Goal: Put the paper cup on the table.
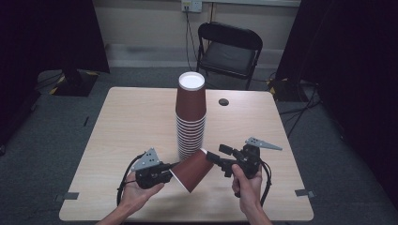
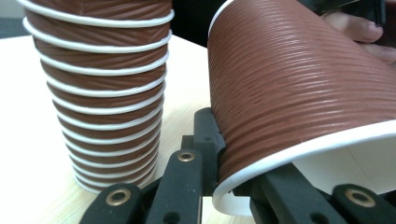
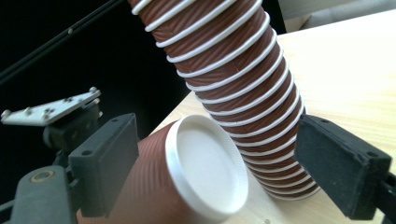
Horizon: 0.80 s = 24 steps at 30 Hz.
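One cup off the stack, held between both tools

The left hand-held gripper [image 1: 170, 172] clamps the rim of a tilted brown cup [image 1: 192, 169] at 6 o'clock from the stack [image 1: 190, 117] on the worktop [image 1: 131, 122]. The right hand-held gripper [image 1: 217, 155] is spread wide at its base. Where the cup goes next is undecided.

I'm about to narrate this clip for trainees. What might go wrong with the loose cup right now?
The left hand-held gripper pinches only the rim of the tilted brown ribbed paper cup, so it may crush or slip. The cup lies close beside the tall stack of upside-down brown paper cups, which a nudge could topple. The right hand-held gripper is open around the cup's base.
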### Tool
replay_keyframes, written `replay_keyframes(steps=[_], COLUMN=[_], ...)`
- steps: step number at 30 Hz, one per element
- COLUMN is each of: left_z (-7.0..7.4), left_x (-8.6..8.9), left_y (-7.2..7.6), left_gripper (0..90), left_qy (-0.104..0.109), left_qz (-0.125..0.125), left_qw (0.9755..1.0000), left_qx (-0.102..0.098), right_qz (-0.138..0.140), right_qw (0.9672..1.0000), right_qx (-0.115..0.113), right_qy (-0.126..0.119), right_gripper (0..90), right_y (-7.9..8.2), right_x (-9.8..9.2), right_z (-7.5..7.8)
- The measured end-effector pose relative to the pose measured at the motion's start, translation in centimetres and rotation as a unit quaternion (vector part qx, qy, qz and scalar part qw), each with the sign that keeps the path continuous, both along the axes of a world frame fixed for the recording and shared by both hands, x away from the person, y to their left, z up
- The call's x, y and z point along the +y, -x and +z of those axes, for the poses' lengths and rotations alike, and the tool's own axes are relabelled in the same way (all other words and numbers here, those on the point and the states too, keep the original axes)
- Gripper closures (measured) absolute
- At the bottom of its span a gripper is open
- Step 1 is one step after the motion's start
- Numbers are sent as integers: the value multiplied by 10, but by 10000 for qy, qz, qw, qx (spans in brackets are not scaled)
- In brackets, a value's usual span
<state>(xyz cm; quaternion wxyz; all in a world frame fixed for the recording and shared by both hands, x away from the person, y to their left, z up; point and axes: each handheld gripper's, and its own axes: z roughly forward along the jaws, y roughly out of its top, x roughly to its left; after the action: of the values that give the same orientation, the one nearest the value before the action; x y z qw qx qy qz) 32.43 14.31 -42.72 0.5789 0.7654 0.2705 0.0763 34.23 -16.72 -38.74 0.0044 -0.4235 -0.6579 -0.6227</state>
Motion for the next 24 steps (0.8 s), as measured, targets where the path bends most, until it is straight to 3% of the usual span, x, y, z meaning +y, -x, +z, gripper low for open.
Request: replay_keyframes(steps=[4,8,13,14,20,21,24], left_z=[1,2,7,8,5,5,5], left_x=[5,9,12,13,15,15,13], left_y=[-4,-8,-10,-13,-18,-17,-18], left_gripper=[848,849,849,848,848,848,848], left_qy=[-127,-235,-411,-614,-881,-885,-900], left_qz=[105,75,-2,29,-27,-94,-241], left_qw=[9997,9986,9971,9953,9913,9907,9890], left_qx=[160,475,648,743,973,1030,1150], right_qz=[184,306,481,535,724,942,1200], right_qw=[9998,9991,9966,9958,9924,9884,9819], right_qx=[-48,-75,-330,-387,-534,-649,-817], right_qy=[81,272,587,634,842,1001,1221], right_gripper=[134,137,164,195,176,170,163], right_y=[0,1,7,9,12,14,18], right_x=[-2,1,4,5,10,14,19], right_z=[1,0,1,2,2,1,0])
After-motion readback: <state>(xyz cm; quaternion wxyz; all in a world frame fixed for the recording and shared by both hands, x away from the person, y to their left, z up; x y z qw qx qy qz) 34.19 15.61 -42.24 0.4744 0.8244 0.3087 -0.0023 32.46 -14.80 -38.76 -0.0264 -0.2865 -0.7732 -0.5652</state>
